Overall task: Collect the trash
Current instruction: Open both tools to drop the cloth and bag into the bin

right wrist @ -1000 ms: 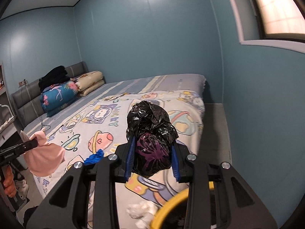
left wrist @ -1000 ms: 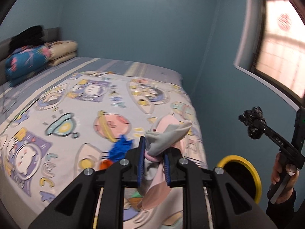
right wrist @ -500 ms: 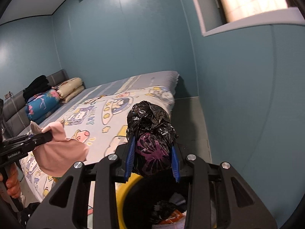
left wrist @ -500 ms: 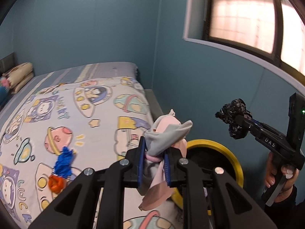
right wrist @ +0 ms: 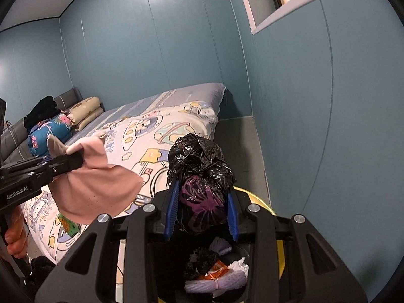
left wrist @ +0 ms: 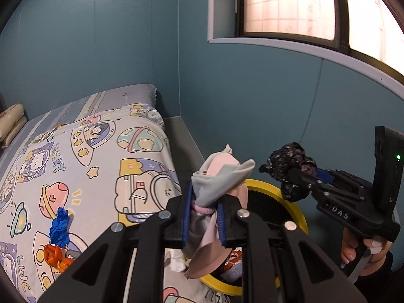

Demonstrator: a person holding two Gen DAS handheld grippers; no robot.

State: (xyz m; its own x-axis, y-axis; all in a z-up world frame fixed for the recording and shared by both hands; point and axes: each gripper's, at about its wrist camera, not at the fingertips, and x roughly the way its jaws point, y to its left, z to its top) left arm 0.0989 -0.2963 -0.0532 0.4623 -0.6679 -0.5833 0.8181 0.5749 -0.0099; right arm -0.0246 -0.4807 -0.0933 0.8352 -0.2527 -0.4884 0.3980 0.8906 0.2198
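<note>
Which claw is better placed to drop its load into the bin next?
Probably the right claw: its black bag hangs directly above the yellow-rimmed bin, while the left claw holds the sock nearer the rim.

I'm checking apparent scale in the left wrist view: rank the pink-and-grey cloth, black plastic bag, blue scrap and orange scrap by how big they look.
1. pink-and-grey cloth, though it is nearest the camera
2. black plastic bag
3. blue scrap and orange scrap: alike

Cartoon-print bedspread point(left wrist: 83, 166), stacked pillows point(right wrist: 85, 109), window point(left wrist: 290, 5).
</note>
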